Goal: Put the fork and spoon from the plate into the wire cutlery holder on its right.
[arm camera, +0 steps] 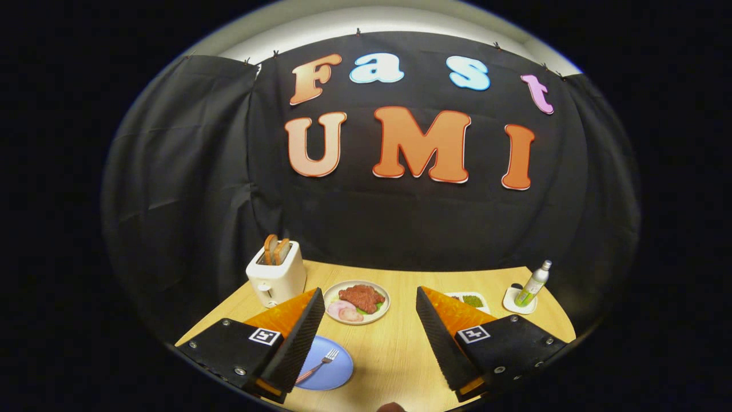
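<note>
Here the hand-held gripper (366,335) is hovering with its fingers spread wide, gripping nothing. A silver metal fork (318,365) is lying on the round blue plate (331,372) on the light wooden counter (389,355), partly tucked behind the left finger (297,340).

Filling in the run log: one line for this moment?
gripper: open, above table | fork: on blue plate, beside left finger | nothing held

Matt wood-grain table (394,355), metal fork (320,365)
</note>
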Tool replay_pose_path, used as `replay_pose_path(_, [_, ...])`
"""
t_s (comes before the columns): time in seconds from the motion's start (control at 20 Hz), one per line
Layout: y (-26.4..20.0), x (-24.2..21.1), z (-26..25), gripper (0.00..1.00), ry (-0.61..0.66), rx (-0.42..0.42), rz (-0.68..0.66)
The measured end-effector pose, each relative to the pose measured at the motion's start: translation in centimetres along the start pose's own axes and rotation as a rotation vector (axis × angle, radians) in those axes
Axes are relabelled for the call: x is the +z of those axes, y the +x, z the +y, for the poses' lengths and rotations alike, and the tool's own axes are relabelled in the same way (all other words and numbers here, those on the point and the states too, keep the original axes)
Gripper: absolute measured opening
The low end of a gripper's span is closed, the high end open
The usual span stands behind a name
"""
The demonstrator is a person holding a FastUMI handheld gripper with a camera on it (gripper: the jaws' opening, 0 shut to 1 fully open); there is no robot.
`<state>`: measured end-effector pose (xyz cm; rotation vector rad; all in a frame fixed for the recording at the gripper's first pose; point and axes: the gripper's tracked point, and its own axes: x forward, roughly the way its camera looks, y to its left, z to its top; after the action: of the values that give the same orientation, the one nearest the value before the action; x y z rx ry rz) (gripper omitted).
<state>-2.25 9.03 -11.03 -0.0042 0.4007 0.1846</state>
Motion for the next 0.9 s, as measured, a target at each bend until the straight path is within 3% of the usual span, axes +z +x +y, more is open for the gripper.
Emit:
replay_pose_path(0.25, [1.4,-4.8,3.3,0.97,0.021,0.043,0.15])
replay_pose_path(0.55, [2.7,-14.3,7.2,0.95,0.071,0.071,0.405])
replay_pose_path(0.75, [2.7,-20.1,9.8,0.89,0.098,0.076,0.562])
replay_pose_path(0.9, [2.2,-23.9,10.9,0.78,0.121,0.084,0.673])
